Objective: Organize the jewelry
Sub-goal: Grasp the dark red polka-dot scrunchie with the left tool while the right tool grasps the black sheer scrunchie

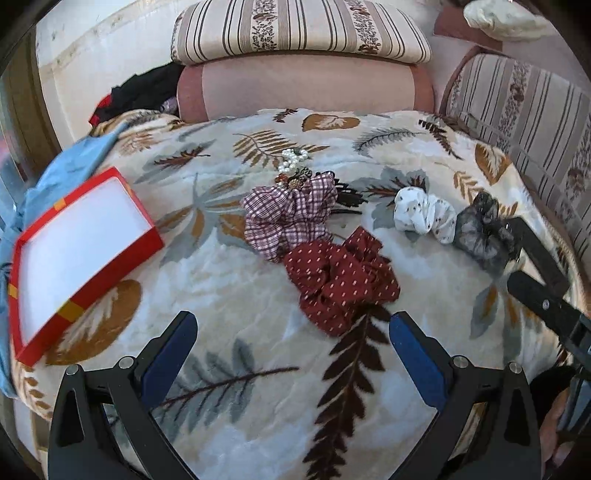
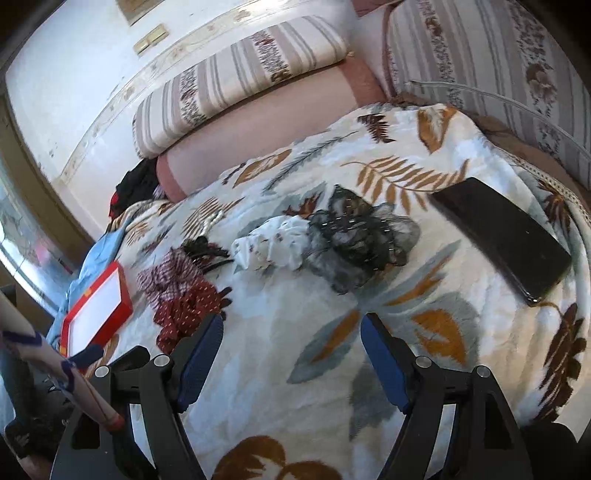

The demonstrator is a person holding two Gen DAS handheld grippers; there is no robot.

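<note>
Nothing's picked up yet: both our left tongs [image 1: 293,332] and right tongs [image 2: 291,334] hang wide open and empty. The pearl necklace [image 1: 292,159] lies far off behind the scrunchies [image 1: 341,280] on the bed; red box [image 1: 79,251] waits left, so we'd reach forward first.

You're working over a leaf-patterned blanket [image 1: 258,302] spread on a sofa. Take the pink bolster [image 1: 306,88] at the blanket's far edge as your mark: a striped floral cushion [image 1: 299,29] lies on top of it, and a matching striped backrest [image 1: 517,107] stands to its right. To its left rises a pale wall [image 2: 74,66] with a patterned border. Daylight falls bright across the blanket.
</note>
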